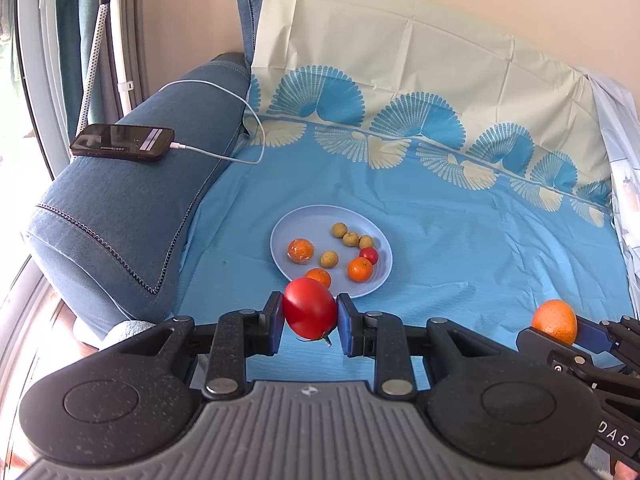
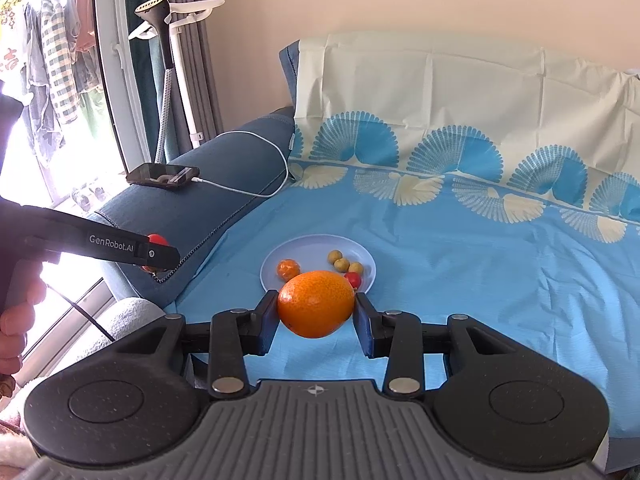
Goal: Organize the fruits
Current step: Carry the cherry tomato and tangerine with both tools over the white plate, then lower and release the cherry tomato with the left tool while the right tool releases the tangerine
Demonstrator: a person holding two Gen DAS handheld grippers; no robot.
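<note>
My left gripper point(image 1: 310, 312) is shut on a red tomato point(image 1: 310, 307), held above the blue cloth just in front of a light blue plate point(image 1: 382, 258). The plate holds small oranges point(image 1: 360, 269), several green-yellow round fruits point(image 1: 329, 258) and a small red tomato point(image 1: 369, 255). My right gripper point(image 2: 316, 310) is shut on a large orange point(image 2: 316, 304), also in front of the plate point(image 2: 272, 264). The right gripper and its orange point(image 1: 554, 320) show at the right edge of the left wrist view. The left gripper point(image 2: 158, 254) shows at the left of the right wrist view.
A blue patterned cloth point(image 1: 460, 240) covers the sofa seat and backrest. A phone point(image 1: 122, 142) on a white charging cable point(image 1: 240, 100) lies on the dark blue sofa armrest point(image 1: 132, 208) at the left. A garment steamer point(image 2: 164, 40) and a window stand behind the armrest.
</note>
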